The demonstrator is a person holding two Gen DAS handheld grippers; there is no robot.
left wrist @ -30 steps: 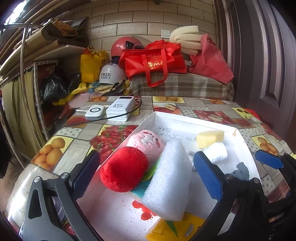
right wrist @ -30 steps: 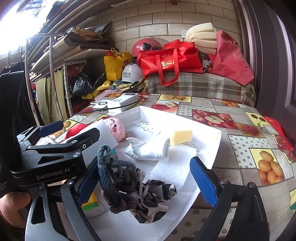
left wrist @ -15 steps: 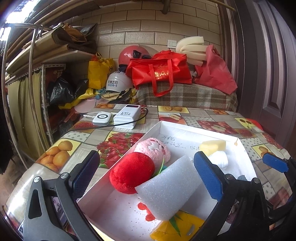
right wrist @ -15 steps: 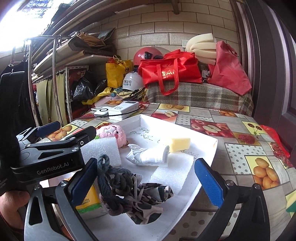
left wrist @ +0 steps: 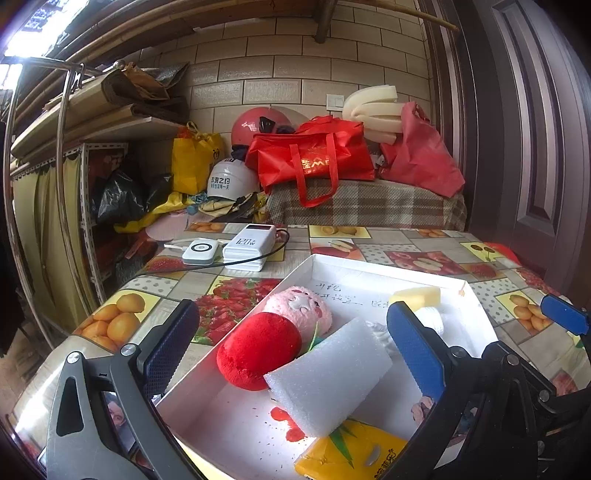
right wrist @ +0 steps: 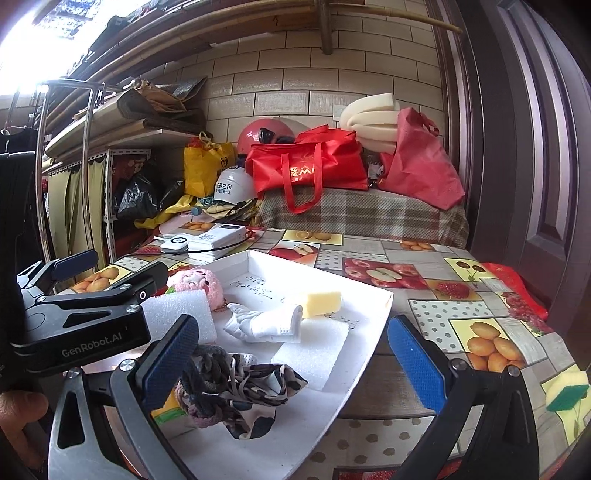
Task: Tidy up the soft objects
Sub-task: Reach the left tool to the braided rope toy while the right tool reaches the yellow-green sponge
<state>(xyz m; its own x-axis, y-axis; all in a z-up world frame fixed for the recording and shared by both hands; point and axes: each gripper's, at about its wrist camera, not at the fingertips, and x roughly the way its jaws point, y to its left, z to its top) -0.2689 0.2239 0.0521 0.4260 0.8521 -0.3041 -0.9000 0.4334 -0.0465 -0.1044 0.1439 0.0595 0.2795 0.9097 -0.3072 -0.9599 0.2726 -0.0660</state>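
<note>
Both tools, left tool (left wrist: pixel 291 354) and right tool (right wrist: pixel 291 358), stand spread, empty. Soft things fill the white tray (right wrist: pixel 369 295). Risk: leaning foam block (left wrist: pixel 328 376) tipping when nudged.

The back wall (left wrist: pixel 280 85) is laid in pale rectangular tiles, with a white switch plate (left wrist: pixel 335 101) on it and bamboo poles (left wrist: pixel 184 22) running overhead under a bright opening at the upper left. A dark brown panelled door (left wrist: pixel 532 155) fills the right side, while on the left a metal shelf rack (left wrist: pixel 85 177) with an olive curtain carries flat boards and bags. In front stands a table (right wrist: pixel 436 291) covered with a fruit-patterned cloth, and behind it a low piece of furniture under a plaid cover (left wrist: pixel 369 210) is piled with red bags (left wrist: pixel 314 158), helmets (left wrist: pixel 232 181) and foam rolls (left wrist: pixel 369 110).
</note>
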